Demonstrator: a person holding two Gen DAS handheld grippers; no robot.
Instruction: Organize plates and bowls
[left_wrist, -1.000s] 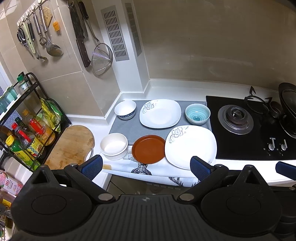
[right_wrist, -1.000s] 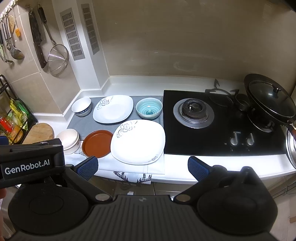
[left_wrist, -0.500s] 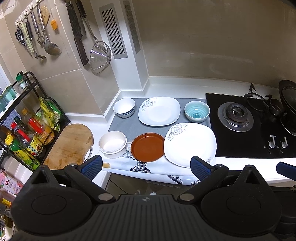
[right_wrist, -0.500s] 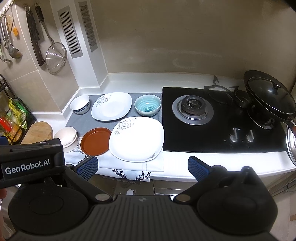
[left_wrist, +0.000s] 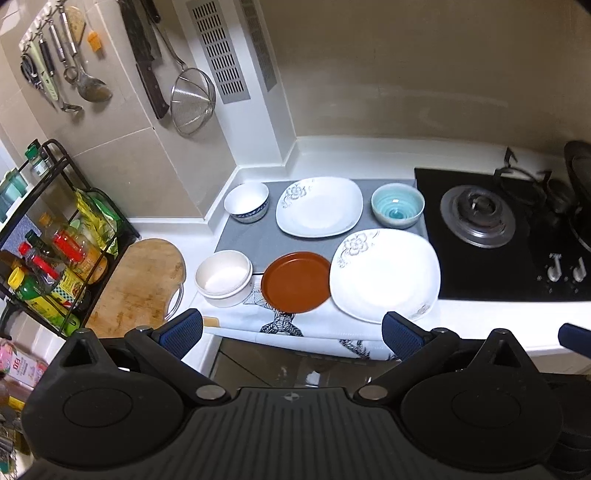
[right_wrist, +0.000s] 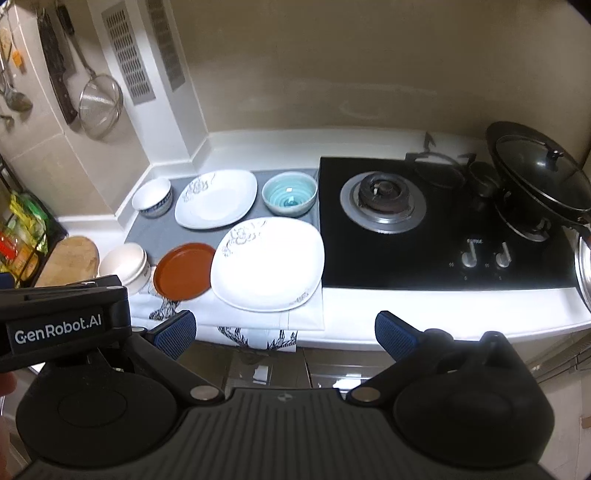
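Left wrist view: your left gripper (left_wrist: 291, 328) hangs with fingers apart and empty, the round brown plate (left_wrist: 296, 281) on the counter (left_wrist: 480, 310) just beyond them. Right wrist view: your right gripper (right_wrist: 284, 332) is equally spread, the large white square plate (right_wrist: 267, 264) ahead, slightly left.

White counter (left_wrist: 480, 310) carries a grey mat (left_wrist: 255, 240), patterned cloth (left_wrist: 280, 325), and cutting board (left_wrist: 136, 284).

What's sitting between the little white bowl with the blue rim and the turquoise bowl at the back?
A white square plate with a floral print lies between the blue-rimmed bowl and the turquoise bowl; both views show it.
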